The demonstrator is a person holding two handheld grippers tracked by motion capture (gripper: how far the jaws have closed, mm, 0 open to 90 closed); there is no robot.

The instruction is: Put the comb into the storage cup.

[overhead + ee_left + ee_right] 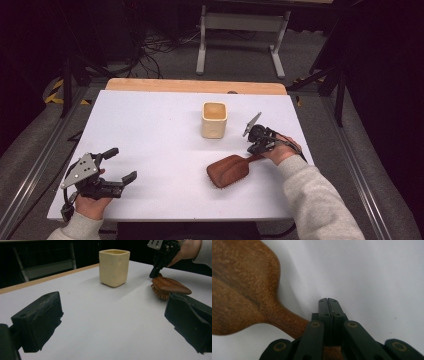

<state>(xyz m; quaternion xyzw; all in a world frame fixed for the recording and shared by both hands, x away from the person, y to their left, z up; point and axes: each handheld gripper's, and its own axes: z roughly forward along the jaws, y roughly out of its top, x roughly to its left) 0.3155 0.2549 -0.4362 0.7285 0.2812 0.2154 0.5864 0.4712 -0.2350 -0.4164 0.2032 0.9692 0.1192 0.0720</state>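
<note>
- Left gripper (pixel 120 165) at table's (pixel 150 125) near-left corner, jaws wide apart, empty, resting on the white top close to the front edge.
- Right gripper (pixel 328 300) near the right edge, jaws pressed together; brush (pixel 228 170) handle runs under the linkage. Cannot tell if handle is actually clamped.
- Brush wooden, bristles down, flat on the table, head pointing toward front-centre, handle toward the right hand (pixel 281 150).
- Cup (pixel 214 119) upright, centre-right, apart from the brush, behind it.
- Big bare stretch of white top between left gripper and cup, also across the left half.
- Wooden strip along far edge; floor cables and a frame beyond.
</note>
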